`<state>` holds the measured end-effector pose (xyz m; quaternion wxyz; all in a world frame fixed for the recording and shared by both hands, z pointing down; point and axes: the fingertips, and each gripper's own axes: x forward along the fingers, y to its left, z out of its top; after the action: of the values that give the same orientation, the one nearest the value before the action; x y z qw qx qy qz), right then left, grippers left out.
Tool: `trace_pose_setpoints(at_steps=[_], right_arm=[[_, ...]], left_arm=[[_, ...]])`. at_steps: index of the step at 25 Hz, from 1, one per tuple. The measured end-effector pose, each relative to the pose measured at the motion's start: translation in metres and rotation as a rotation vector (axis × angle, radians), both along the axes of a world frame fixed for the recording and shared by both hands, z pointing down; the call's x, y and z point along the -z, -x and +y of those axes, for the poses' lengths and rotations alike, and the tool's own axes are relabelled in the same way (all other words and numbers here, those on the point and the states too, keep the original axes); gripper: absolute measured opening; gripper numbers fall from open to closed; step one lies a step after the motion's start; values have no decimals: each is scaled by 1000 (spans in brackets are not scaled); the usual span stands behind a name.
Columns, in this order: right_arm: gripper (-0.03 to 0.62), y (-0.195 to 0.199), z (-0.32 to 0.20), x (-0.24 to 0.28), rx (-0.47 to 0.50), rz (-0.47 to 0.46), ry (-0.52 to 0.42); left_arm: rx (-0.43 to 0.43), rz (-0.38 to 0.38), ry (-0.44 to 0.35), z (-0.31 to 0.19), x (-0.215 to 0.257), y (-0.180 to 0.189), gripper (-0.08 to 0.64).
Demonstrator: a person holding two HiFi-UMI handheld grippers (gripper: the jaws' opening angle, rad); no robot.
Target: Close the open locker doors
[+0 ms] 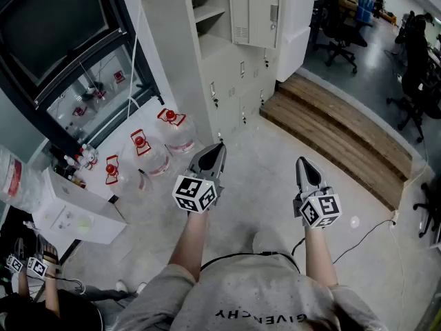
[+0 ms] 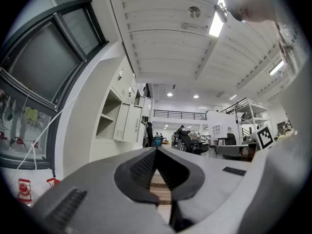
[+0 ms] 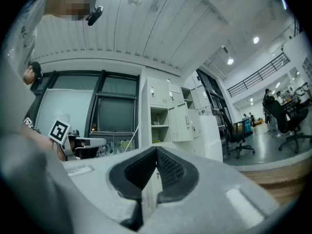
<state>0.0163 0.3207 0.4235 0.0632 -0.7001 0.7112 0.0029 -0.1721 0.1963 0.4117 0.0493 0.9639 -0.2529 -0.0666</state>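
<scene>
The pale locker bank [image 1: 231,74] stands ahead of me. Two of its upper doors [image 1: 255,12] hang open beside a bare shelved compartment [image 1: 210,9]. My left gripper [image 1: 219,146] is shut with nothing in it, held in the air about a step short of the lockers. To its right, my right gripper [image 1: 303,161] is also shut and holds nothing. In the left gripper view the open doors [image 2: 129,123] show far off, above the gripper's tips [image 2: 156,149]. In the right gripper view the open doors [image 3: 182,123] and the open compartment [image 3: 158,125] lie beyond the touching tips [image 3: 156,150].
Several big water jugs with red caps [image 1: 169,138] stand on the floor left of the lockers. A white box [image 1: 76,218] sits nearer me on the left. Wooden steps [image 1: 337,135] run to the right, with office chairs [image 1: 341,27] beyond. Another person's hands holding grippers [image 1: 27,267] show at the lower left.
</scene>
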Motion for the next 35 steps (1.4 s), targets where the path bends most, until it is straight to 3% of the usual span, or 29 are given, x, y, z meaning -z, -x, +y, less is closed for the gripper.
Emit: trace_pose_setpoints(at_steps=[9,20,27,35], right_arm=[[-9,-31,-44,6,-10,-13,-46],[-4,-103,-179,-17,71,-35,24],[74,-158,-271,-24,116,-71,51],[140,-212,-341,-41,152,-82,88]], left_arm=[[-12,-1,-16,-47,1,-27,-3],[35,-19,43,-170,-20,-95,-3],[66,-49,67,-245,-25,-143,-3],[104,-41,93,-312,-40,-191,-3]])
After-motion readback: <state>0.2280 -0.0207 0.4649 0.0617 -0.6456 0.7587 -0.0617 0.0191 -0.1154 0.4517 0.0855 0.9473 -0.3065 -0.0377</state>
